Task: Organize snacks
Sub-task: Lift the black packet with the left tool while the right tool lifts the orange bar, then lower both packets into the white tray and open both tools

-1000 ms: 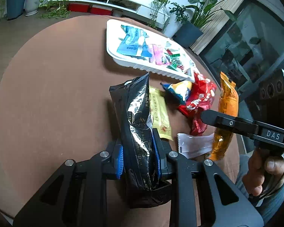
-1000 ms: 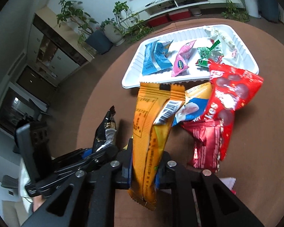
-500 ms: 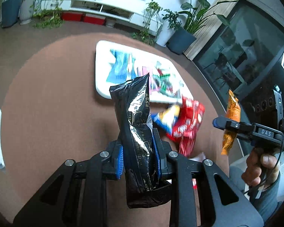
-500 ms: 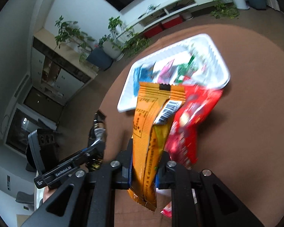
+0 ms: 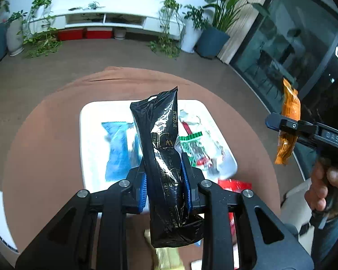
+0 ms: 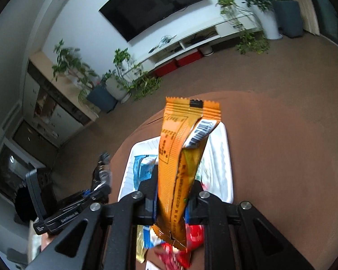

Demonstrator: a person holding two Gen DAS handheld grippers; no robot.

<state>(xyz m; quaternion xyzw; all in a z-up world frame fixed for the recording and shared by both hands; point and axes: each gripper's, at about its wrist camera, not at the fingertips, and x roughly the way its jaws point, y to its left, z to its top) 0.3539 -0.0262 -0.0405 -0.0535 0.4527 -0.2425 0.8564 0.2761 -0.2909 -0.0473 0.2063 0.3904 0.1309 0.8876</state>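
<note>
We've got both hands loaded here — our left hand-held gripper (image 5: pixel 164 181) is clamped tight on a black snack packet (image 5: pixel 164 157), its blue pads pressing the packet's lower half from either side while the top stands up and leans a touch to the right. Over on the other side, our right hand-held gripper (image 6: pixel 171 199) is pinched shut on an orange snack packet (image 6: pixel 182 157), upright between the fingers, barcode flap facing us near the top. Both packets are up in the air above the round brown table (image 5: pixel 45 135), and below them sits the white tray (image 5: pixel 90 139), already carrying a blue packet (image 5: pixel 119 148) on its left side and a green-and-red wrapper (image 5: pixel 191 144) towards its right — the rest of its contents are too blurred to name. From the left wrist we see the right gripper out to the side, orange packet held beyond the table's edge. Loose on the table, just this side of the tray, lie a red packet (image 6: pixel 195 238) and a yellow packet (image 5: pixel 169 257), partly hidden behind our gripper frames
</note>
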